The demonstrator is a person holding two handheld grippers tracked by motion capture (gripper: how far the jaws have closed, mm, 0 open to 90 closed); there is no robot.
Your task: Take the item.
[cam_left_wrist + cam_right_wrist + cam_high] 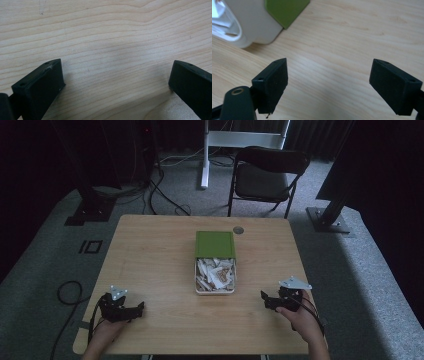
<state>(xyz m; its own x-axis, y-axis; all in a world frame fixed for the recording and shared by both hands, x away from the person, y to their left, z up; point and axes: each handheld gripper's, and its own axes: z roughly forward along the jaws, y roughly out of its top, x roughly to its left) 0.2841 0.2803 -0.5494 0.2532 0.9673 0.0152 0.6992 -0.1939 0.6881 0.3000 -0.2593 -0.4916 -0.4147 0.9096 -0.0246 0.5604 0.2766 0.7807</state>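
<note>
- My left gripper (131,310) rests low at the lower left of the high view, on the wooden surface (150,265), with my hand behind it at the bottom edge.
- In the left gripper view its two black jaws stand wide apart at the lower corners of the frame, with bare wood grain between them and nothing held.
- My right gripper (265,299) sits at the lower right of the high view, pointing toward the middle of the surface, a grey three-cornered plate on top of it.
- In the right gripper view its jaws are also spread wide, with bare wood between them and nothing gripped.
- The box (215,270) lies in the middle of the high view, between the two grippers and farther up the frame, well apart from both.
- Its green lid (215,244) covers the far half; the near half is open and shows crumpled paper (214,274) in white and light brown.
- In the right gripper view the box's white wall (254,27) and a corner of the green lid (284,10) fill the upper left of the frame, beyond the jaws and not touching them.
- A small round grey disc (238,230) lies on the surface just to the upper right of the box.
- A dark folding chair (267,175) stands on the floor beyond the far edge of the surface, in the upper middle of the high view.
</note>
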